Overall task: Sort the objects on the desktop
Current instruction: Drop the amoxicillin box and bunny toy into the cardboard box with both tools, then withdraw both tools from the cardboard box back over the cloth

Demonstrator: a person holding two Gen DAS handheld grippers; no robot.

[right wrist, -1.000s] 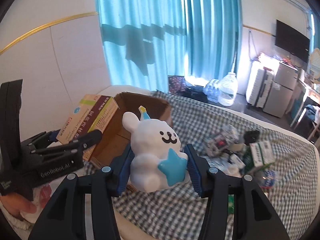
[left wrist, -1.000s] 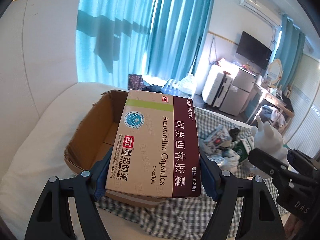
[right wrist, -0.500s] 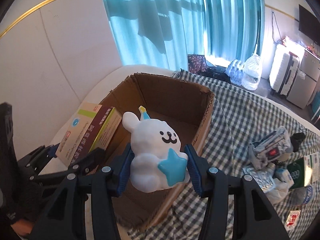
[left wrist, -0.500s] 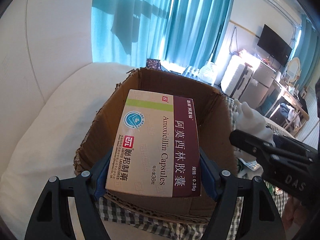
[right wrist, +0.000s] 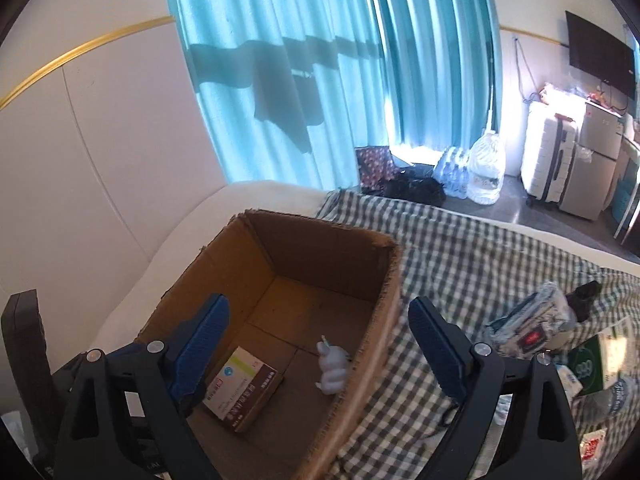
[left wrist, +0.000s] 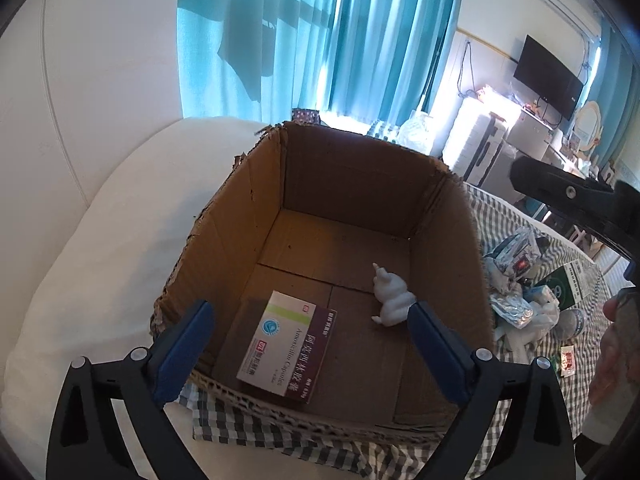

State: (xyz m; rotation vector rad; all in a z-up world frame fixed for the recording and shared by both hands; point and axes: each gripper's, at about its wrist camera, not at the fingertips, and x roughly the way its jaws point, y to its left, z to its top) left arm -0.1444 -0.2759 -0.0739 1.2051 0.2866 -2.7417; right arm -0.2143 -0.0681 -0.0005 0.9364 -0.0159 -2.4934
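Bedroom, teal curtains (right wrist: 304, 80) behind, checked cloth (right wrist: 460, 264) over a white bed (left wrist: 100, 240); the cardboard box (left wrist: 360, 184) sits at the cloth's left end.

Your left gripper (left wrist: 310, 344) is spread wide with nothing between its blue pads (left wrist: 180, 350) — it hangs over the box's near edge. Your right gripper (right wrist: 320, 346) is just as wide and just as empty, poised over the box's right wall.

Inside the box, flat on the floor near the near wall: the Amoxicillin box (left wrist: 288, 352), label up, toward the left. Just right of it, apart from it, the white bear figure (left wrist: 390, 296) lies on the box floor close to the right wall. From the right wrist view both show the same way — medicine box (right wrist: 240, 388) left, bear (right wrist: 332, 368) near the right wall.

Out past the box, on the cloth's right part: a heap of foil packs (left wrist: 512, 280), a green-and-white carton (left wrist: 576, 284), small wrappers. Your other hand (left wrist: 616, 348) shows at the right edge of the left wrist view.
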